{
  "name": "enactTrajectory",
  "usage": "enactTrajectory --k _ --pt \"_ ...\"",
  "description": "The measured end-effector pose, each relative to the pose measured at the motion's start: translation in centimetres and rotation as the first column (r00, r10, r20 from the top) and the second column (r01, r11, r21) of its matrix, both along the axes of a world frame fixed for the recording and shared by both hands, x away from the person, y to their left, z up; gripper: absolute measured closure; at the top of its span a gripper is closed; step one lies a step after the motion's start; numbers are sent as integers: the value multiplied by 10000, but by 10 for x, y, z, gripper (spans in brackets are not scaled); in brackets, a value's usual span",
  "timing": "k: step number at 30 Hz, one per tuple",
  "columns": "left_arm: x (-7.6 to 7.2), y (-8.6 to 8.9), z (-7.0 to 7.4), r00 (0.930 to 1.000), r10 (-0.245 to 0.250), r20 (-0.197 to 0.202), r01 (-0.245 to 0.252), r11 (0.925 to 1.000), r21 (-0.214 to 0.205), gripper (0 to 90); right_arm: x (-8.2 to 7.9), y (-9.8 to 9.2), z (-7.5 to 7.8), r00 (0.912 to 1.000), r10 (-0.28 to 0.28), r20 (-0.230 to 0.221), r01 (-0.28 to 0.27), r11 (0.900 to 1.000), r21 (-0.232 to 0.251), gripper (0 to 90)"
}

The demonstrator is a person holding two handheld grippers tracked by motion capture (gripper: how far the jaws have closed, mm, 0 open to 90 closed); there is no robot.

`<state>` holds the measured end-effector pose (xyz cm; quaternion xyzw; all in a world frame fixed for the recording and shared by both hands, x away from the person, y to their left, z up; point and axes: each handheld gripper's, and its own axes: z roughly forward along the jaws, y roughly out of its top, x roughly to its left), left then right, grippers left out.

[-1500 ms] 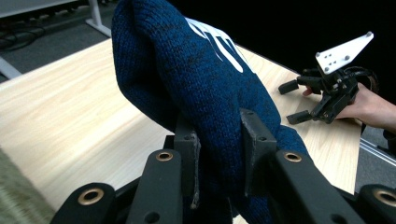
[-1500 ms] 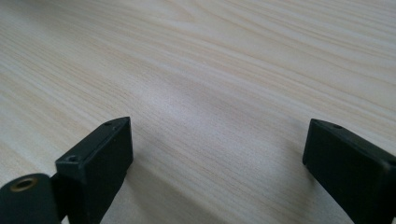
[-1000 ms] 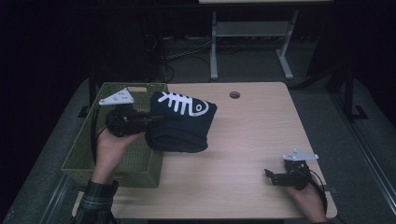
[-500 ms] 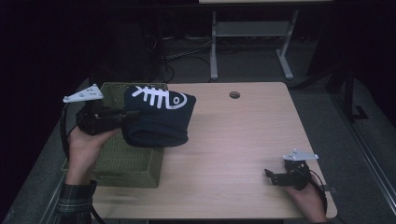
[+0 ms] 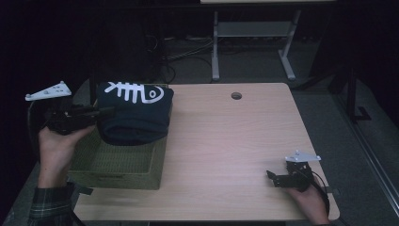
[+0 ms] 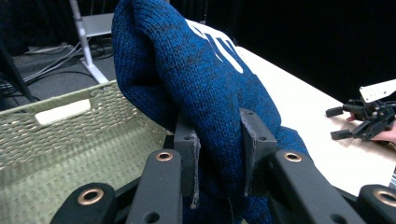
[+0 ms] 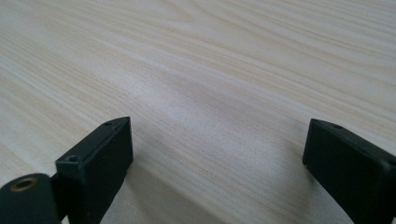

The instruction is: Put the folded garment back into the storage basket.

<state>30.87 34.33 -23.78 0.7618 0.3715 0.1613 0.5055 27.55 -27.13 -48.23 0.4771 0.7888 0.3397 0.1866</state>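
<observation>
Left gripper (image 5: 96, 114), clamped on the folded blue sweater (image 5: 134, 115), has carried it leftward to hang over the green basket (image 5: 117, 165) at the frame's left. Lowering it in looks next. Right gripper (image 5: 275, 179) rests wide apart on the table (image 5: 226, 141), lower right.

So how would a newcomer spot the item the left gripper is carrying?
Start at the green woven basket on the table's left side. Above it, the left gripper pinches a folded dark blue knit sweater, unmistakable by its white fish-skeleton print.
</observation>
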Motion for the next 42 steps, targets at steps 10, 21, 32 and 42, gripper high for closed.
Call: enactTrajectory --k 10,21,32,42 --pt "-3 25 -7 9978 633 -213 -632 9980 54 717 0 0 0 10000 0 9 0 10000 -13 80" --pt "-10 39 -29 9945 723 -762 -718 9974 89 716 0 0 0 10000 9 -2 -9 10000 -5 80" --pt "-6 44 -57 9833 474 -1759 -449 9988 178 716 0 0 0 10000 7 3 -7 10000 -11 80" --pt "11 50 -80 9686 627 -2404 -583 9980 253 716 0 0 0 10000 5 6 -5 10000 -13 80"
